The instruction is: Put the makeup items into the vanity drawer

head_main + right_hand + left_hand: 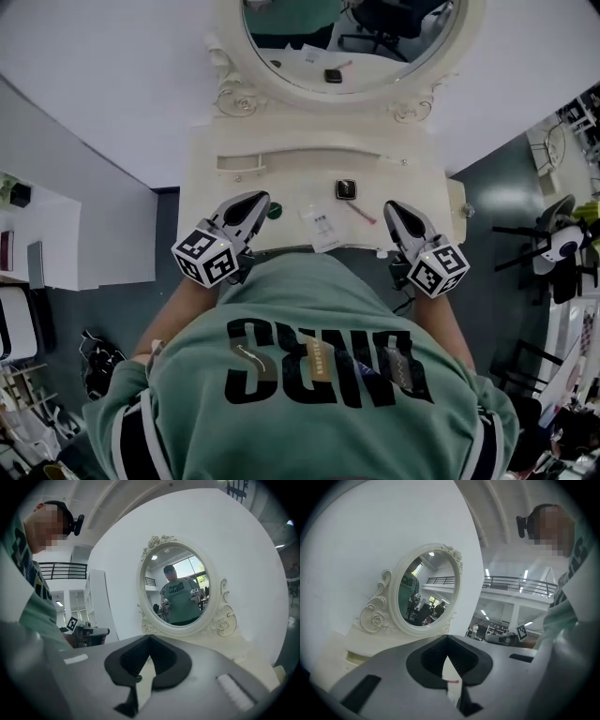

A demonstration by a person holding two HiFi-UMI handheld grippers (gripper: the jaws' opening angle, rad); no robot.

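On the cream vanity top (427, 192) lie a small black compact (346, 189), a thin pink pencil (361, 213), a clear flat packet (322, 230) and a small green round item (274, 211). My left gripper (260, 199) hovers at the front left of the top, its tip just beside the green item, jaws together and empty. My right gripper (392, 206) is at the front right, a little right of the pencil, also shut and empty. In the left gripper view (447, 638) and the right gripper view (150, 638) the jaw tips meet. No drawer front shows.
An oval mirror (352, 42) in a carved cream frame stands at the back of the vanity against the white wall, seen also as the mirror (424, 592) and the mirror (180, 590). A low curved shelf (281, 161) runs below it. My torso hides the vanity's front edge.
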